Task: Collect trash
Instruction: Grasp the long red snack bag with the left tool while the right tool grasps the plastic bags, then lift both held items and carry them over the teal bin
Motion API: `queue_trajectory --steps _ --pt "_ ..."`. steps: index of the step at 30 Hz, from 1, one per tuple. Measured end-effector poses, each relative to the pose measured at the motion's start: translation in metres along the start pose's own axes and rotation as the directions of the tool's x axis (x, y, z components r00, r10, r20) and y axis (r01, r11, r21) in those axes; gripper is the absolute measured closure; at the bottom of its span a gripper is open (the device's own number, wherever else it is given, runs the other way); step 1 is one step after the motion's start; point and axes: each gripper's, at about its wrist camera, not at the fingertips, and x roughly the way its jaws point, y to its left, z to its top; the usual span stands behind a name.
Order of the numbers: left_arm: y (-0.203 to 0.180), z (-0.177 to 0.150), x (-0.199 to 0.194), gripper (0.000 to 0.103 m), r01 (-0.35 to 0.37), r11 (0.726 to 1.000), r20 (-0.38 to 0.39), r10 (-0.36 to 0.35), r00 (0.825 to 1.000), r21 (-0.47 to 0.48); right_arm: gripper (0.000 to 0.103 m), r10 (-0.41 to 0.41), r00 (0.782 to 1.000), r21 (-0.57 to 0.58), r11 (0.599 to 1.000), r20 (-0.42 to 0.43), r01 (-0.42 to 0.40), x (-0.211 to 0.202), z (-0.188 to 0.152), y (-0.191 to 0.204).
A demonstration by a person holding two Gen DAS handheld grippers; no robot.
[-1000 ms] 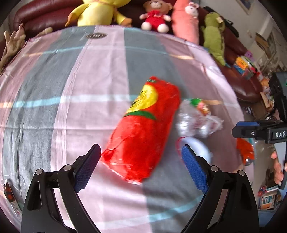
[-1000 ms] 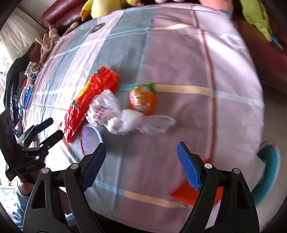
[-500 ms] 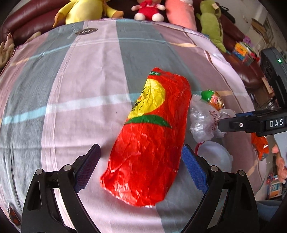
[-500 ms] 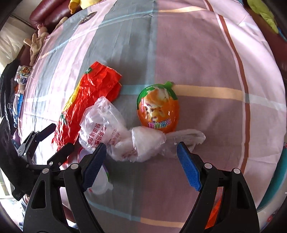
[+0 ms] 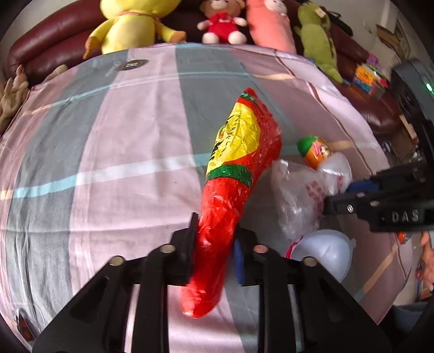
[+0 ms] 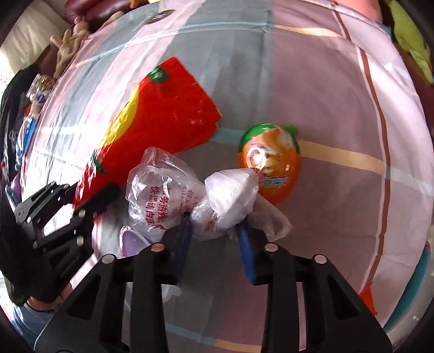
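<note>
My left gripper point(image 5: 214, 252) is closing on the red wrapper point(image 5: 238, 173), my right gripper point(image 6: 214, 236) on the plastic bag point(image 6: 217, 201); I should squeeze firmly, then lift toward twelve o'clock.

Both views are fisheye, each mounted behind its own gripper and pitched steeply down at the striped tablecloth point(image 5: 114, 168), close above it.

Left wrist view: faces the sofa with plush toys point(image 5: 135, 24) beyond the cloth's far edge; the left gripper point(image 5: 214, 244) fills the lower frame.

Right wrist view: looks down from the other side of the red snack bag point(image 6: 162, 122), right gripper point(image 6: 214, 233) in the foreground.

Shared: the red snack bag, clear plastic bag point(image 5: 301, 195), orange pouch point(image 6: 268, 163). Each view catches the other gripper at its edge.
</note>
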Motion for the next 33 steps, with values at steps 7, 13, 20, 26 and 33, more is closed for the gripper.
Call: queue_trajectory --steps 7,13,20,26,33 --pt "0.015 -0.004 -0.028 0.085 -0.015 0.997 0.044 0.019 0.999 -0.081 0.074 0.011 0.999 -0.041 0.999 0.045 -0.009 -0.025 -0.010 0.007" --pt "0.021 -0.010 -0.050 0.086 -0.018 0.991 0.077 0.028 0.997 -0.130 0.074 0.011 0.997 -0.050 0.999 0.073 -0.007 -0.045 -0.017 0.001" --pt "0.016 -0.011 -0.079 0.086 -0.022 0.989 0.127 0.041 0.991 -0.148 0.074 0.012 0.993 -0.048 0.999 0.118 -0.006 -0.069 -0.023 -0.007" --pt "0.002 -0.008 -0.105 0.086 -0.020 0.989 0.171 0.045 0.984 -0.146 0.074 0.018 0.987 -0.042 0.999 0.158 -0.012 -0.092 -0.035 -0.018" --pt "-0.032 -0.003 -0.128 0.086 -0.011 0.995 0.213 0.032 0.977 -0.099 0.074 0.027 0.978 -0.021 1.000 0.206 -0.023 -0.118 -0.055 -0.037"
